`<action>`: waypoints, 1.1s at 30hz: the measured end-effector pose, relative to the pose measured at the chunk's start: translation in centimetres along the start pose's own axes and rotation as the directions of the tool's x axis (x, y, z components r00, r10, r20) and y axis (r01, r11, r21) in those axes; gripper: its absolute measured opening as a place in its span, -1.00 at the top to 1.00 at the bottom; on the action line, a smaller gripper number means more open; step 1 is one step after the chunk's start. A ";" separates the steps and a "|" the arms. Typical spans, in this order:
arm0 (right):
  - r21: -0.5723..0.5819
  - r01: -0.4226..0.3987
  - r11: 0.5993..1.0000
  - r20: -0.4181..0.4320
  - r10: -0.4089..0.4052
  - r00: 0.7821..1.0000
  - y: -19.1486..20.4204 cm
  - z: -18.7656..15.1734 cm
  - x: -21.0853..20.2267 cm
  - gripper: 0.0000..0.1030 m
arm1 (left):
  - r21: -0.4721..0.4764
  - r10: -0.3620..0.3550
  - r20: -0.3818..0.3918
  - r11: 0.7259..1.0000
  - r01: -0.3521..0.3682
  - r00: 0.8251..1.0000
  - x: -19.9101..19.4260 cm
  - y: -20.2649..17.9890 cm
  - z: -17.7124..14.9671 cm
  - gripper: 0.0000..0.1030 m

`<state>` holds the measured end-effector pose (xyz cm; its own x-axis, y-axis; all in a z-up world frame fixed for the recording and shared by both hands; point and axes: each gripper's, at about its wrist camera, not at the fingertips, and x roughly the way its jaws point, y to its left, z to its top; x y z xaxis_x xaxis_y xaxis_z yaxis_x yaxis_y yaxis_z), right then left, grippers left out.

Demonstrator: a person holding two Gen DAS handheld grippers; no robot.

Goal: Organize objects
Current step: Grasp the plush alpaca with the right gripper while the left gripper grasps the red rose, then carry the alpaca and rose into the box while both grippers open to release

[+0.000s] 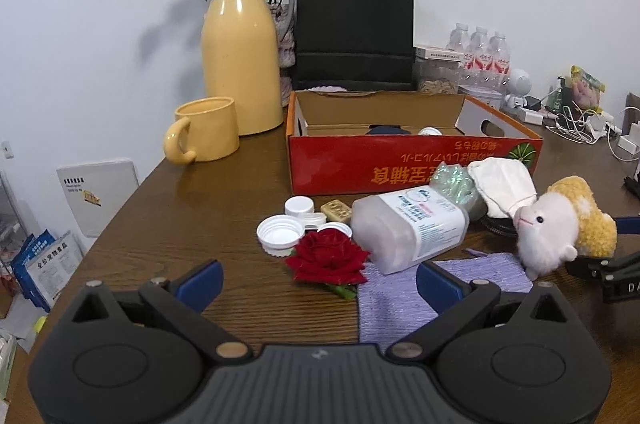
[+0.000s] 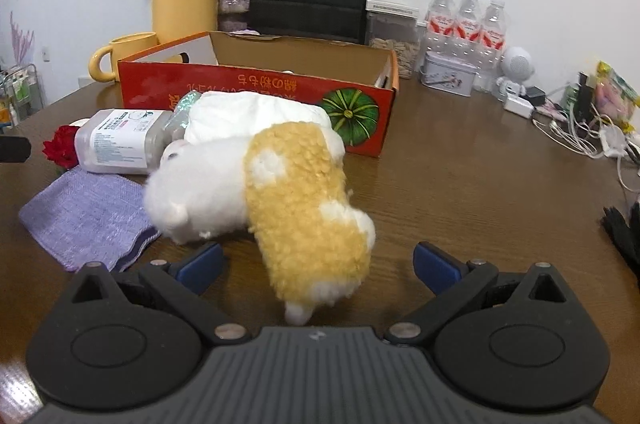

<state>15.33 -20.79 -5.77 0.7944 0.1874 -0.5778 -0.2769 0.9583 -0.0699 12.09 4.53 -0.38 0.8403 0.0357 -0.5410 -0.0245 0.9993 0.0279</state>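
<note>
The right gripper [image 2: 318, 266] stands wide apart, its 2 blue-padded fingers flanking the rear end of the fluffy white-and-tan plush toy [image 2: 276, 199] without clamping it. The toy lies on the brown wooden table [image 2: 480, 183], partly on a lilac knitted cloth [image 2: 86, 214], in front of the open red cardboard box [image 2: 256, 91]. The left gripper [image 1: 318, 284] is also spread wide and holds nothing, hovering just before a red fabric rose [image 1: 326, 260]. A translucent plastic bottle [image 1: 408, 228] lies on its side beside 3 white screw caps [image 1: 280, 234].
</note>
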 end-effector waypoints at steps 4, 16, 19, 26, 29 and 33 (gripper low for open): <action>0.024 -0.010 1.000 0.029 0.009 1.000 0.0 0.5 0.7 -1.00 | -0.014 0.015 -0.024 1.000 -0.015 1.000 1.4 0.4 0.1 -1.00; 0.098 -0.083 0.992 0.110 0.072 0.991 -1.2 0.4 -0.3 0.03 | -0.046 0.030 -0.046 0.998 -0.032 0.999 4.7 0.2 0.5 -0.81; 0.102 -0.080 0.992 0.121 0.067 0.990 -1.3 0.4 -0.4 0.04 | -0.054 0.033 -0.050 0.998 -0.036 0.998 5.1 0.3 0.4 -0.63; 0.094 -0.071 0.993 0.141 0.057 0.988 -1.0 0.3 -0.8 0.04 | -0.092 -0.040 -0.045 0.995 0.036 0.998 5.5 0.5 0.2 0.24; 0.093 -0.069 0.993 0.147 0.054 0.988 -1.0 0.3 -0.9 0.04 | -0.088 -0.037 -0.025 0.996 0.035 0.999 5.0 0.2 0.1 0.37; 0.088 -0.072 0.993 0.166 0.057 0.984 -0.8 0.2 -1.4 0.04 | -0.097 -0.041 0.000 0.994 0.040 0.999 4.3 0.4 0.2 0.41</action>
<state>14.50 -21.79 -4.77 0.8559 0.2750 -0.4379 -0.2851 0.9575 0.0440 15.76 5.04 -2.56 0.8403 -0.0049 -0.5421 -0.0428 0.9962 -0.0754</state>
